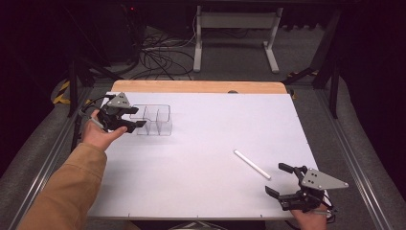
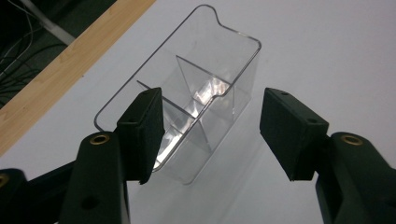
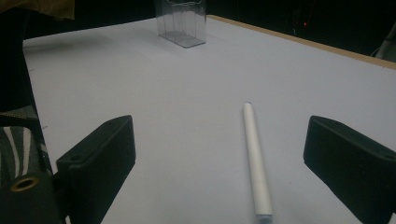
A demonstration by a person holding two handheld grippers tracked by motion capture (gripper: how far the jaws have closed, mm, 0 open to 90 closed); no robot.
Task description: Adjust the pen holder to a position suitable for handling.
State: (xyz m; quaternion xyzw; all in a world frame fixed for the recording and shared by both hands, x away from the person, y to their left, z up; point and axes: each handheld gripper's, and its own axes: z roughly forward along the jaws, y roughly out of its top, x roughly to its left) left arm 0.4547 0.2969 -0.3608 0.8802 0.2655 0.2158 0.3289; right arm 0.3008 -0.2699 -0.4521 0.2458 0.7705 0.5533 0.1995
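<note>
Left gripper (image 1: 136,117), jaws apart, sits at the clear divided bin's (image 1: 155,120) near end; its own view shows the bin's (image 2: 187,107) partitions, nothing pinched. Right gripper (image 1: 279,179), jaws wide, holds nothing; white stick (image 3: 256,163) lies between them, well apart from the bin.

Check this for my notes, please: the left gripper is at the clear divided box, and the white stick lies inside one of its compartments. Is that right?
Not quite. The white stick lies flat on the white table, well apart from the clear divided box and in front of the right gripper, as the high view shows. The left gripper is indeed at the box.
</note>
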